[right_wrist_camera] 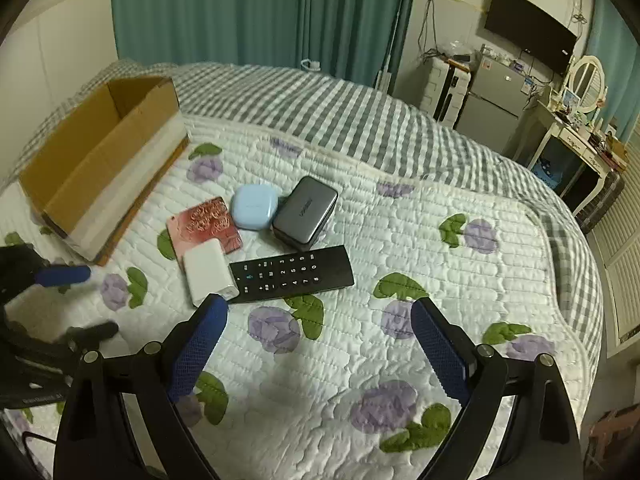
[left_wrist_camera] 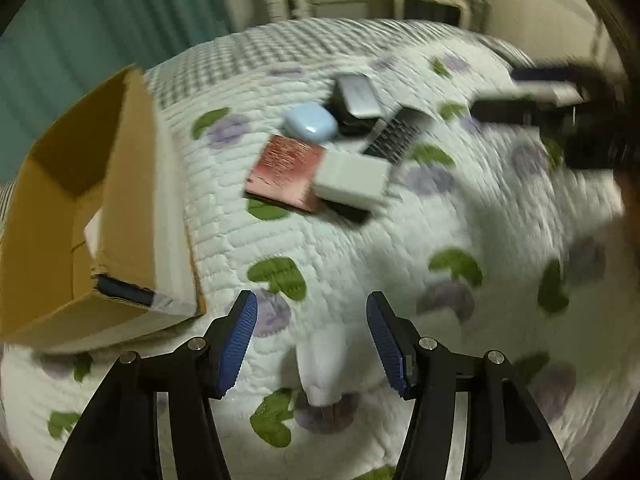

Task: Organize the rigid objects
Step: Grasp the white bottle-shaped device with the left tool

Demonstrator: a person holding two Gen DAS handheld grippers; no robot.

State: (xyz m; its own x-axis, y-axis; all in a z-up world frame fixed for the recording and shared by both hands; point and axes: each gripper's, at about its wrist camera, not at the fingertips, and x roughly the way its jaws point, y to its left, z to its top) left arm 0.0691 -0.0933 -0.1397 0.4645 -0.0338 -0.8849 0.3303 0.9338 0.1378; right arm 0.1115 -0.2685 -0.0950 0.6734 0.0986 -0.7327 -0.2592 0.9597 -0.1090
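Blue-pad L tongs [left_wrist_camera: 312,308] wide apart, empty | R tongs [right_wrist_camera: 320,312] same

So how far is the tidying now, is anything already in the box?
Barely started. The cardboard box looks empty in the right view. Both grippers, left and right, are open and hold nothing. Still on the bed: remote, white block, red card, blue case, grey case.
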